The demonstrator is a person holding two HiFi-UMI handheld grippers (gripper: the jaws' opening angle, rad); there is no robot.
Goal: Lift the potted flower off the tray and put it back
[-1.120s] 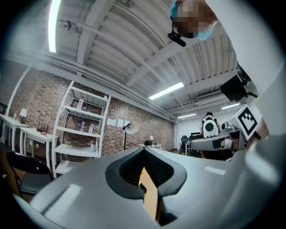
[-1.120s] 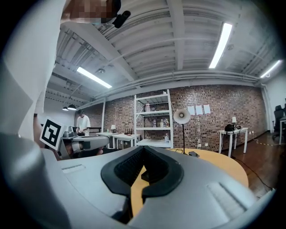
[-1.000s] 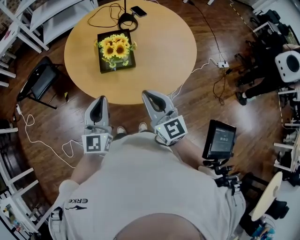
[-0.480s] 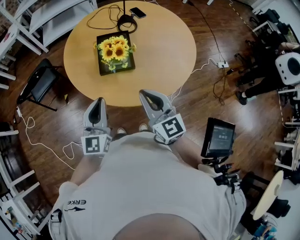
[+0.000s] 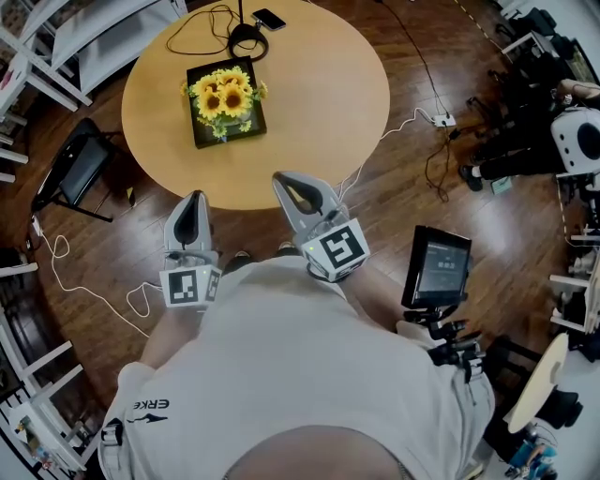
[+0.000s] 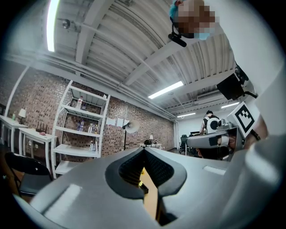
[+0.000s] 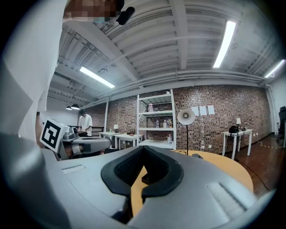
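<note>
Jaws on both grippers were pressed together, with nothing between them. The left gripper and the right gripper were held side by side at the near edge of the round wooden table. The potted flower, a bunch of yellow sunflowers, sat on the black tray on the far left part of the tabletop, well apart from both grippers. A phone lay beyond the tray.
</note>
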